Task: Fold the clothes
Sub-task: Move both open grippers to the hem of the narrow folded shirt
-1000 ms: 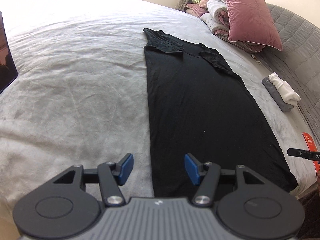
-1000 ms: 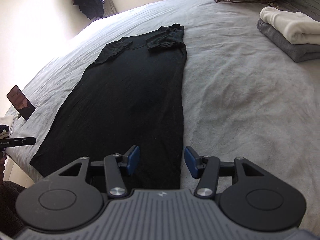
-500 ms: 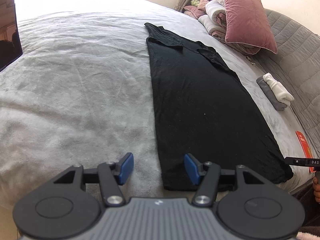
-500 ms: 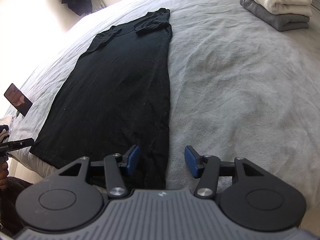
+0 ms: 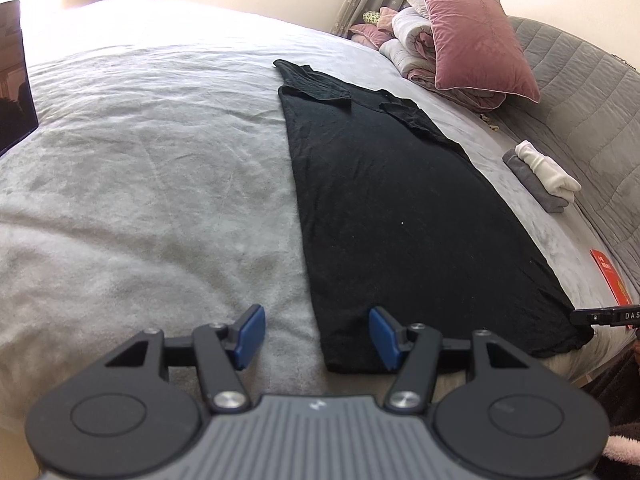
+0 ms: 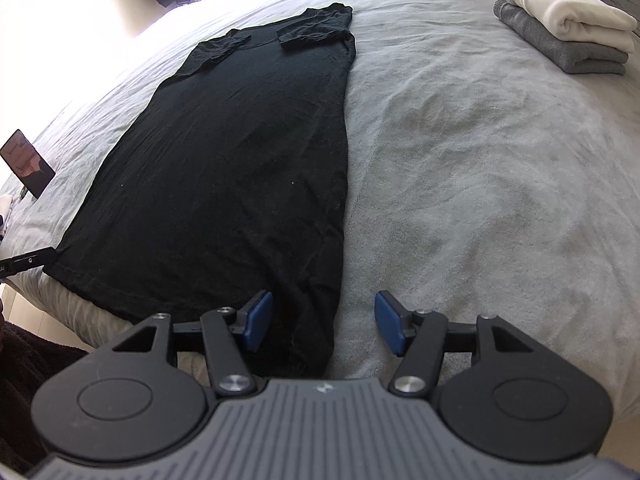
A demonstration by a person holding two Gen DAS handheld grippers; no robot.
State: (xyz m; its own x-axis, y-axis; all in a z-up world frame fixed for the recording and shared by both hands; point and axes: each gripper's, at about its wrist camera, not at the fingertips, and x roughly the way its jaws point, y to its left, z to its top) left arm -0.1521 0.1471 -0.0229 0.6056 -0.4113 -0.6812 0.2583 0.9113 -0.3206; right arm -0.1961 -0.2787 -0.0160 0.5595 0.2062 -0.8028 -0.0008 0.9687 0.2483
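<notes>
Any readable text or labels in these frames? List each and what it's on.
"DAS": white letters, cut off by the frame edge, on the black bar at the right edge of the left wrist view.
Red card on the bed: gold print, too blurred to read.
Nothing else legible.

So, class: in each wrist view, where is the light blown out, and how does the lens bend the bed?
Left wrist view: glare washes out the far top-left of the bed; its surface bulges like a dome. Right wrist view: the wall at top left is overexposed, the black garment keeps little detail, and the bed's edges curve.
</notes>
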